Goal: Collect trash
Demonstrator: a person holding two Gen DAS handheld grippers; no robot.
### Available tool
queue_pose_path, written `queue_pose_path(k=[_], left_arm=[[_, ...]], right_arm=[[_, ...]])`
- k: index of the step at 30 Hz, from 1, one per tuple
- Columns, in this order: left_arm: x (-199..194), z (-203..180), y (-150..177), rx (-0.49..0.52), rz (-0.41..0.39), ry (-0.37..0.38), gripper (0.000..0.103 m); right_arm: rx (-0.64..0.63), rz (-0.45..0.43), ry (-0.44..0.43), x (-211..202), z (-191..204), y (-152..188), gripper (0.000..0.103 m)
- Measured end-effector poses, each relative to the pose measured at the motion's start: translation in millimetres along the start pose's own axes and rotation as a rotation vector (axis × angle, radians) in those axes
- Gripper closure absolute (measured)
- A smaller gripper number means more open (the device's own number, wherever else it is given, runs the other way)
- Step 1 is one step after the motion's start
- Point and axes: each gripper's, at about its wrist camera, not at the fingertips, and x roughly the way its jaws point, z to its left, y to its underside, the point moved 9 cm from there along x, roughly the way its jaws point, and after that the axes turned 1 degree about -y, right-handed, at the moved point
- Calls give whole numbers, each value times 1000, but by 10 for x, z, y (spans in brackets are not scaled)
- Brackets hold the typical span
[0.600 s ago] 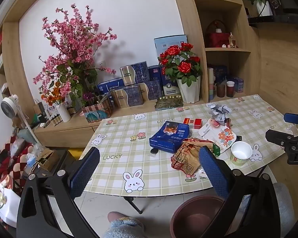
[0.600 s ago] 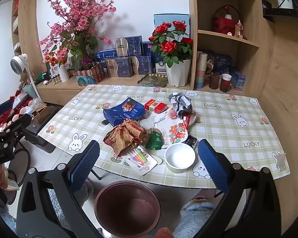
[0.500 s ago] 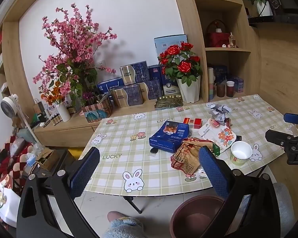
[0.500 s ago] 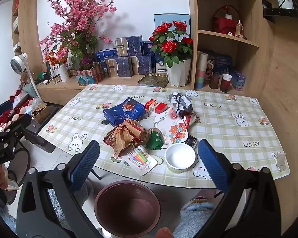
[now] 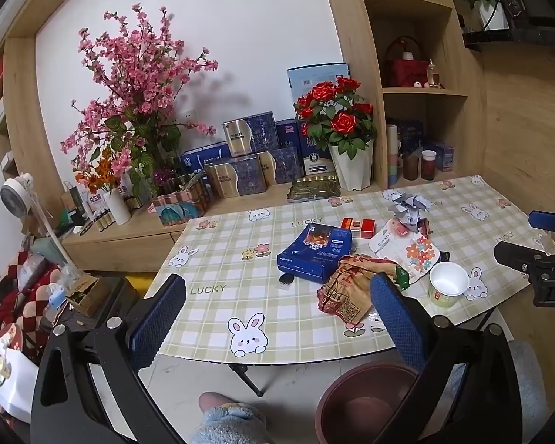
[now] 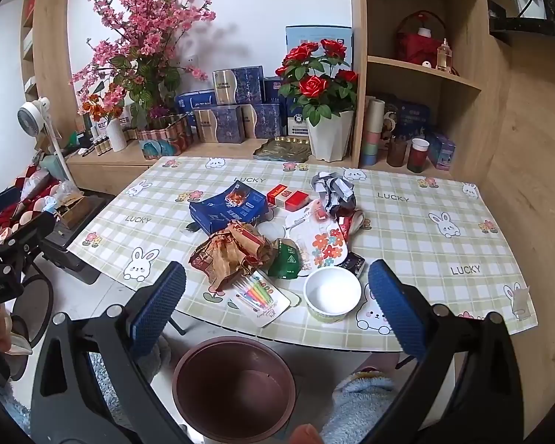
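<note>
Trash lies heaped mid-desk [image 6: 407, 229]: a crumpled brown wrapper [image 6: 229, 253], a blue box [image 6: 227, 207], a white paper cup [image 6: 333, 294] near the front edge, and a card of coloured markers [image 6: 257, 294] beside it. We see no change from half a second ago; nothing has been lifted. Our left claw [image 5: 277, 318] and right claw [image 6: 275, 305] both hang released and empty, short of the pile. The brown bin [image 6: 236, 388] waits below, so collecting has yet to begin.

left claw [image 5: 277, 318] jaws wide apart, right claw [image 6: 277, 314] likewise, both tilted downward
</note>
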Motion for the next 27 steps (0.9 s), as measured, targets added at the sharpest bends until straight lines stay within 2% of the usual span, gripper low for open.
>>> queue_pose_path(k=[8, 15, 27], left_arm=[[8, 2, 6, -3, 2, 1, 5], [43, -31, 53, -3, 3, 2, 5], [48, -32, 58, -5, 4, 3, 5]], right_arm=[[-2, 0, 1, -23, 82, -5, 6], [-1, 1, 2, -32, -46, 8, 6], [-4, 1, 3, -27, -25, 8, 6]])
